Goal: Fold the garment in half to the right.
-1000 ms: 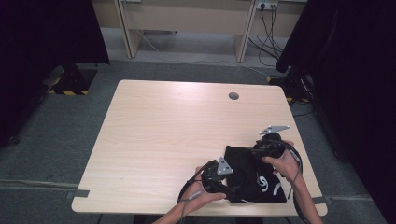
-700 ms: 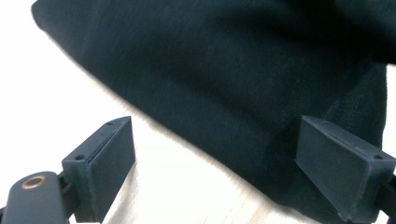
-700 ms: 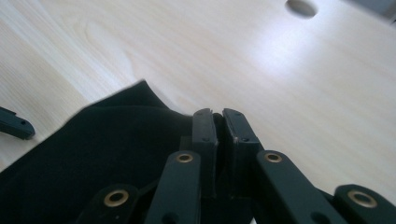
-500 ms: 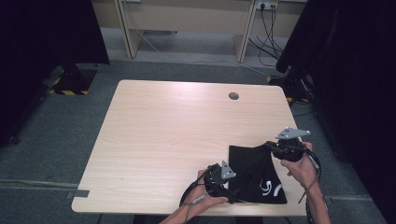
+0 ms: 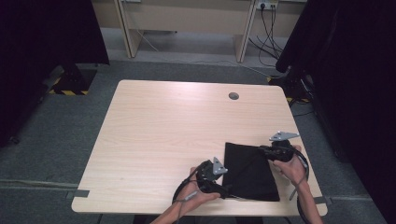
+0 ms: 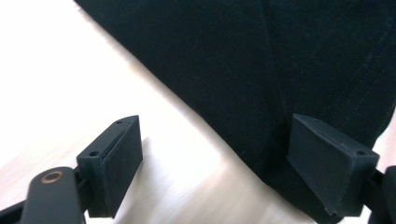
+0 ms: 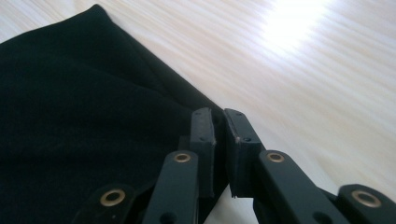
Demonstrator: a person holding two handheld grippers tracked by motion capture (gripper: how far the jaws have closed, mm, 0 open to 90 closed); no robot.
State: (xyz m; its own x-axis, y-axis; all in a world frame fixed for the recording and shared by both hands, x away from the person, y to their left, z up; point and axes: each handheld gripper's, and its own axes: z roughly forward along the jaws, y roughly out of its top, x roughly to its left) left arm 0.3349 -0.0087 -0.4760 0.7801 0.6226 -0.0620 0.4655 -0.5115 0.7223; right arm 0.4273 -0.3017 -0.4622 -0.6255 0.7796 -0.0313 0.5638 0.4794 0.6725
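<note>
A black cloth [image 5: 250, 170] lies flat as a folded rectangle near the table's front right. My left gripper [image 5: 223, 189] rests at its near left corner. In the left gripper view that gripper [image 6: 219, 163] is open, with the cloth [image 6: 280, 70] reaching to the right jaw and bare table under the left one. My right gripper [image 5: 268, 151] sits at the cloth's far right corner. Seen from the right gripper view, this gripper [image 7: 219, 135] is shut on the cloth's [image 7: 70, 116] edge.
The light wooden table [image 5: 177, 126] has a round cable hole [image 5: 233, 96] near its far edge. Dark curtains hang at both sides. A desk frame [image 5: 187, 28] and cables [image 5: 271, 23] stand on the floor behind the table.
The cloth went from a rumpled heap with white print showing to a flat rectangle. My right gripper pulled its edge right. My left gripper barely moved.
</note>
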